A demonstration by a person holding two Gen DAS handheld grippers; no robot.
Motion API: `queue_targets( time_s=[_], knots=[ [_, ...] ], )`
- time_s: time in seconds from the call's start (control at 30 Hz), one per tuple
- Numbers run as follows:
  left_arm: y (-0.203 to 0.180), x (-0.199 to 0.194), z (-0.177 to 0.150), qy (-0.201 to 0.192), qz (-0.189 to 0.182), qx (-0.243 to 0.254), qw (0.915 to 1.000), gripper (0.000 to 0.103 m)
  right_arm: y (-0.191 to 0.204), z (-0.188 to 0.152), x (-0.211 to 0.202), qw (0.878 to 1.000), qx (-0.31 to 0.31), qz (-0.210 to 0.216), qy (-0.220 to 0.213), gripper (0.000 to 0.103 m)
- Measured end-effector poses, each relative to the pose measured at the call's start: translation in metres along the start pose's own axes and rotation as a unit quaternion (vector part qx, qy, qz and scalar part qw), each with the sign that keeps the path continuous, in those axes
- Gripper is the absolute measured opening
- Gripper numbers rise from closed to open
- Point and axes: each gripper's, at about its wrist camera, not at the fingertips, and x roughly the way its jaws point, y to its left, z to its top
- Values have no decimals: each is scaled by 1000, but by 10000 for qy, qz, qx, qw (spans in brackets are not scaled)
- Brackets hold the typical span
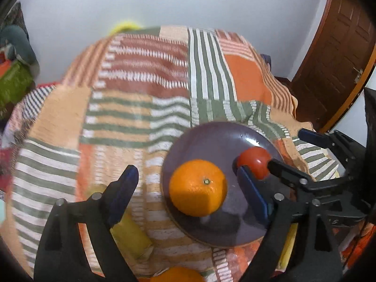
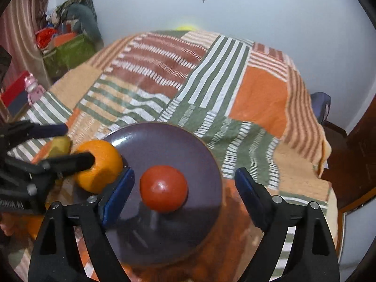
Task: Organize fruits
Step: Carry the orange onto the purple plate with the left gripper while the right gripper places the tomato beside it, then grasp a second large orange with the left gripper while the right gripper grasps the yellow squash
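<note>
A dark purple plate [image 1: 211,138] [image 2: 164,141] lies on a striped patchwork blanket. On it sit an orange [image 1: 198,188] [image 2: 103,164] and a red tomato [image 1: 255,162] [image 2: 163,188]. My left gripper [image 1: 188,190] is open and straddles the orange; the left pad is well clear and the right pad is close beside it. My right gripper [image 2: 184,193] is open around the tomato, with neither pad touching it. Each gripper also shows at the edge of the other's view, the right gripper [image 1: 285,148] and the left gripper [image 2: 78,143].
A yellow fruit [image 1: 131,232] [image 2: 61,145] lies on the blanket [image 1: 141,94] left of the plate, and another orange [image 1: 178,275] sits at the near edge. A brown door [image 1: 329,58] stands at the right. Bags and clothes [image 2: 70,51] pile up far left.
</note>
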Motion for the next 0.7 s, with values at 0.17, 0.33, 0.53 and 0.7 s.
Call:
queue_targets(
  time_s=[0.17,0.33,0.53,0.7],
  knots=[
    [-6,-41,-7,-235,49,234,9994,87,6,-10,-45,9995,-125,-139,-244,86],
    [-13,-83,-29,-420,246,591,9971,87,14,-27,-72,9994,-108,-31,-314,87],
    [-9,-113,-60,-446,315,738,9958,90,29,-66,-82,9996,-262,-66,-111,87],
    [2,-106,-89,-227,388,523,9976,94,39,-97,-68,9996,-82,172,199,87]
  ],
)
